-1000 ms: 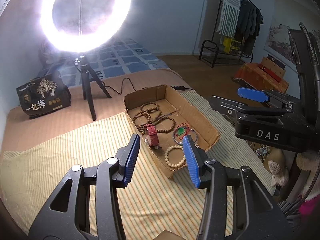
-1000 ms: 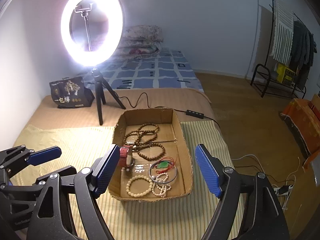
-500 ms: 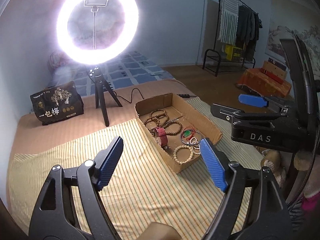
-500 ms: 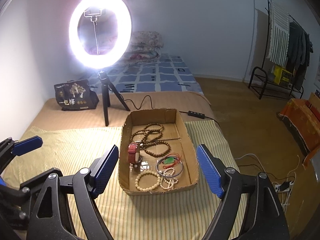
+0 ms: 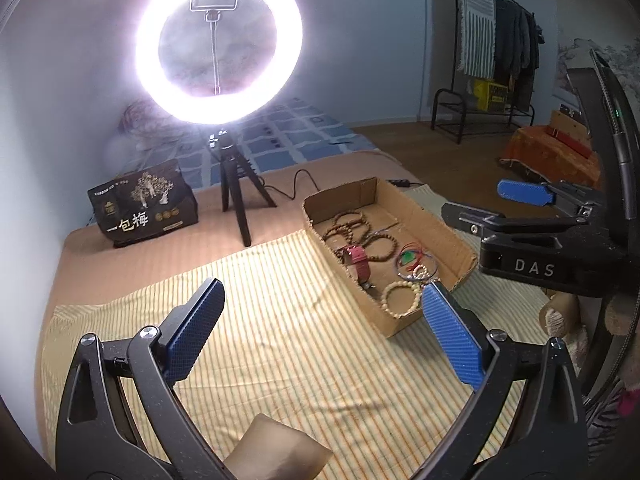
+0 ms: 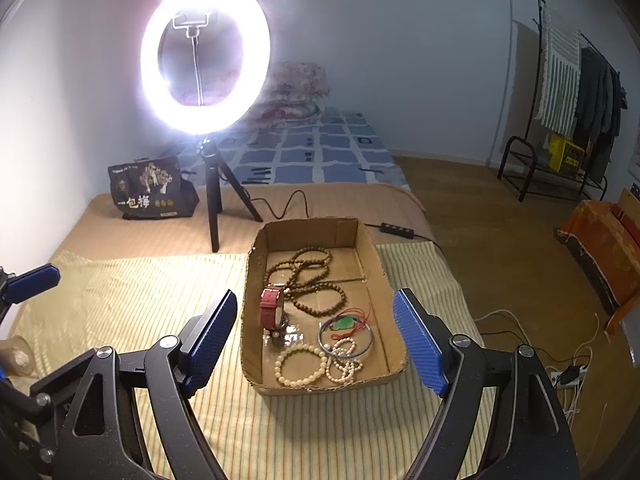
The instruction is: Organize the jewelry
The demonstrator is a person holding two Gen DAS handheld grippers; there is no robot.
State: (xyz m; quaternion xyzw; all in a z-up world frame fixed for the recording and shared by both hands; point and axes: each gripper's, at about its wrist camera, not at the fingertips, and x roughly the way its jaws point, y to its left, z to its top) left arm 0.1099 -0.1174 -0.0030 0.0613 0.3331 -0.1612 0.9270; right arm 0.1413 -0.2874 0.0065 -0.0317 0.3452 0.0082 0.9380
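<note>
**Jewelry lies in the open box, both grippers empty above the cloth**

While the cardboard box sits at the centre of the right wrist view, its contents lie loose on its floor: dark wooden bead strands toward the far end, a red-strapped watch standing on edge against the left wall, a metal bangle ringing a green pendant on red cord, a cream bead bracelet and a small pearl strand at the near end.

Beneath the box spreads a yellow striped cloth, over a tan bed cover.

Low in that frame, the right gripper has its blue pads wide apart, holding nothing, with the box's near end between them. In the left wrist view the left gripper is likewise spread and empty, over the cloth to the left of the box.

Behind the box, in the upper left of the frame, a lit ring light stands on a black tripod, with a dark printed bag to its left. A clothes rack stands at the far right.
</note>
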